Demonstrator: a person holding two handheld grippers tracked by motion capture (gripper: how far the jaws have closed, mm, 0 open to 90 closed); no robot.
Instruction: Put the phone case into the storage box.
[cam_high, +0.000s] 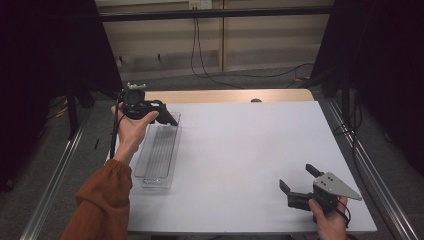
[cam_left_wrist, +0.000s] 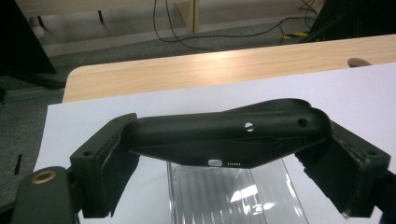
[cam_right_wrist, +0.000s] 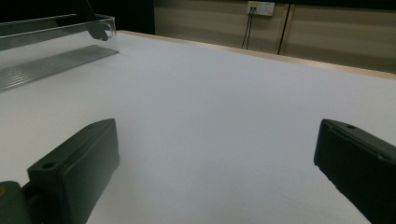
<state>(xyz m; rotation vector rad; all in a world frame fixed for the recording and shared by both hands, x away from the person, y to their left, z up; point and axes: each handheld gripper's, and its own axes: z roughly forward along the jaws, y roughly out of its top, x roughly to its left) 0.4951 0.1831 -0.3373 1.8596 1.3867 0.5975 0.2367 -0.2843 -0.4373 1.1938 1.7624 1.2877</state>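
Overhead, my left claw (cam_high: 161, 114) hangs above the far end of the clear tray (cam_high: 150, 176), clamped on a black plastic piece (cam_high: 167, 116) — probably headed inside. Left claw view: jaws pinch that piece (cam_left_wrist: 224, 137) lengthwise over the tray (cam_left_wrist: 280, 205). Right claw view: jaws wide, empty — idle above the white table (cam_right_wrist: 224, 102).

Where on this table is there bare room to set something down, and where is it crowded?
The white table top is bare between the clear tray at its left edge and the right gripper near the front right corner. The crowded spot is the tray's far end, where the left gripper holds a black part above it.
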